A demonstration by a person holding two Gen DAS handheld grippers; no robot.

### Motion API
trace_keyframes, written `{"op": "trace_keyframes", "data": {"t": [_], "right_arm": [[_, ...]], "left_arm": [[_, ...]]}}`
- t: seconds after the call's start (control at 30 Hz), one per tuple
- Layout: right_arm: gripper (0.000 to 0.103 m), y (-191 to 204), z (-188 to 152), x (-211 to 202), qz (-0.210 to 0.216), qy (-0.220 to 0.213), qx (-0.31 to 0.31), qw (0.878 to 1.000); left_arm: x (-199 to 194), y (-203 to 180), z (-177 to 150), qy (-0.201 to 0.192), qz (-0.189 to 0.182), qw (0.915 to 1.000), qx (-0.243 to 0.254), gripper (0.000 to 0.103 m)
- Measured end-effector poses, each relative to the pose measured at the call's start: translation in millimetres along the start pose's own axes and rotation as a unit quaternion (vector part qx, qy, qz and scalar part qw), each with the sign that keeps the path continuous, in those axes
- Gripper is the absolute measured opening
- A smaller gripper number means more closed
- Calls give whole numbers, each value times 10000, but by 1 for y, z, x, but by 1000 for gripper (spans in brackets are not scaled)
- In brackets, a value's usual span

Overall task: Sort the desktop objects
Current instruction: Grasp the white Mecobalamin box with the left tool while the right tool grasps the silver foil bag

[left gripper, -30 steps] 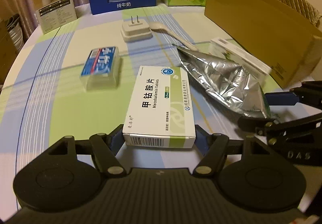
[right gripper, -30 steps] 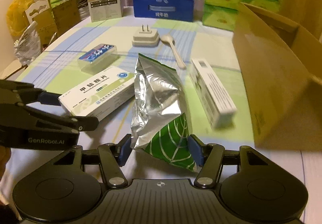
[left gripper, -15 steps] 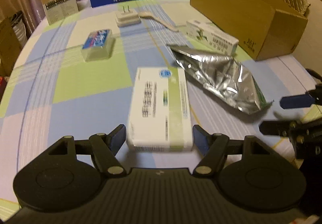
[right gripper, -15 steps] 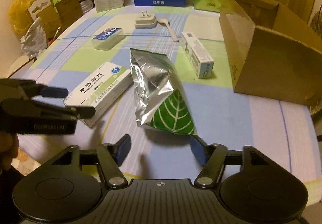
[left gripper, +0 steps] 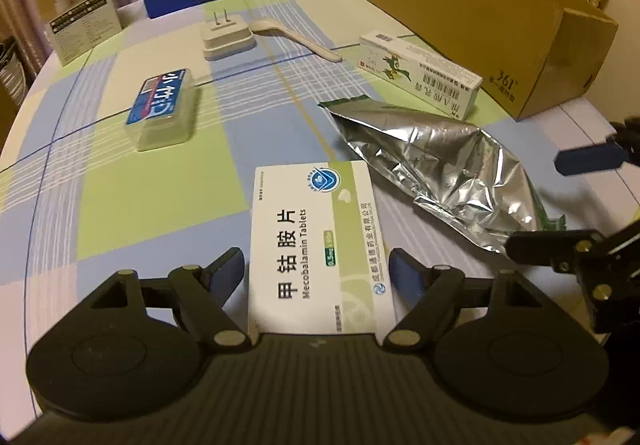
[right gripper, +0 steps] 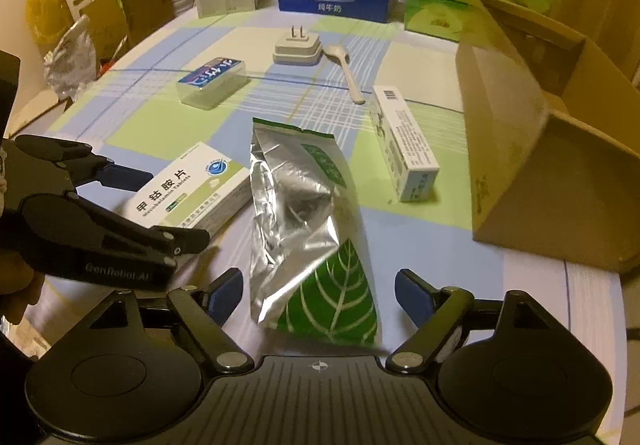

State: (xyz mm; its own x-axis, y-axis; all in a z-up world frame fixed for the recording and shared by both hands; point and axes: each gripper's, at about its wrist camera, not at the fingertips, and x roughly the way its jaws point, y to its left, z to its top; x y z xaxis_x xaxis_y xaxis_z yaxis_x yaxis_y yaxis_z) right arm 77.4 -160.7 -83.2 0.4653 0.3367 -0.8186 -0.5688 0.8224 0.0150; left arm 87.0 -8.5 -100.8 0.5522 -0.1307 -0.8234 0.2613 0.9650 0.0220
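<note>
Grippers work side by side over the checked tablecloth [left gripper: 160,197]. On the left gripper [left gripper: 318,273] the jaws are opening, their blue pads standing just clear of the white tablet box [left gripper: 316,241] that lies flat between them. Beside it, the right gripper [right gripper: 320,295] is also opening, with the silver foil pouch [right gripper: 304,221] lying between its pads, touched by neither. The pouch's side rests against the tablet box. Further out lie a long white carton [right gripper: 404,145], a clear plastic case [left gripper: 162,109], a plug adapter [left gripper: 226,35] and a pale spoon [left gripper: 296,39]. An open cardboard box [left gripper: 480,9] stands to the right.
</note>
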Motion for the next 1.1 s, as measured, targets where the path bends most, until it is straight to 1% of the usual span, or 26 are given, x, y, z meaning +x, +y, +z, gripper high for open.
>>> {"op": "trace_keyframes", "data": {"t": [0.07, 0.1, 0.2, 0.3, 0.43, 0.53, 0.67, 0.73, 0.87, 1.0, 1.1], "right_arm": [[83, 2, 5, 8, 32, 88, -80, 9999], [84, 2, 7, 13, 64, 127, -102, 9998], [84, 5, 14, 29, 122, 309, -141, 9993], [84, 6, 20, 44, 62, 494, -243, 9985], [84, -1, 25, 56, 170, 728, -146, 9971], [84, -5, 29, 61, 211, 779, -213, 9965], [83, -5, 34, 64, 219, 803, -254, 9962], [75, -4, 35, 65, 229, 757, -307, 9964], [70, -1, 34, 63, 191, 679, -302, 9971], [55, -4, 31, 58, 142, 564, -275, 9979], [51, -6, 30, 54, 125, 528, -230, 9983]], "left_arm": [[4, 3, 1, 37, -41, 10000, -25, 69], [4, 5, 2, 43, -32, 9999, -98, 68], [3, 10, 1, 35, 35, 9997, -243, 68], [2, 14, 0, 20, 15, 9994, -339, 67], [3, 19, 1, 21, 123, 9991, -395, 67], [4, 24, 1, 30, 58, 9989, -461, 67], [5, 25, 2, 27, 61, 9990, -444, 67], [5, 24, 2, 38, 74, 9991, -410, 67], [8, 22, 2, 78, 97, 9993, -366, 68], [8, 22, 2, 77, 105, 9993, -357, 68], [10, 22, 3, 81, 108, 9992, -363, 68]]}}
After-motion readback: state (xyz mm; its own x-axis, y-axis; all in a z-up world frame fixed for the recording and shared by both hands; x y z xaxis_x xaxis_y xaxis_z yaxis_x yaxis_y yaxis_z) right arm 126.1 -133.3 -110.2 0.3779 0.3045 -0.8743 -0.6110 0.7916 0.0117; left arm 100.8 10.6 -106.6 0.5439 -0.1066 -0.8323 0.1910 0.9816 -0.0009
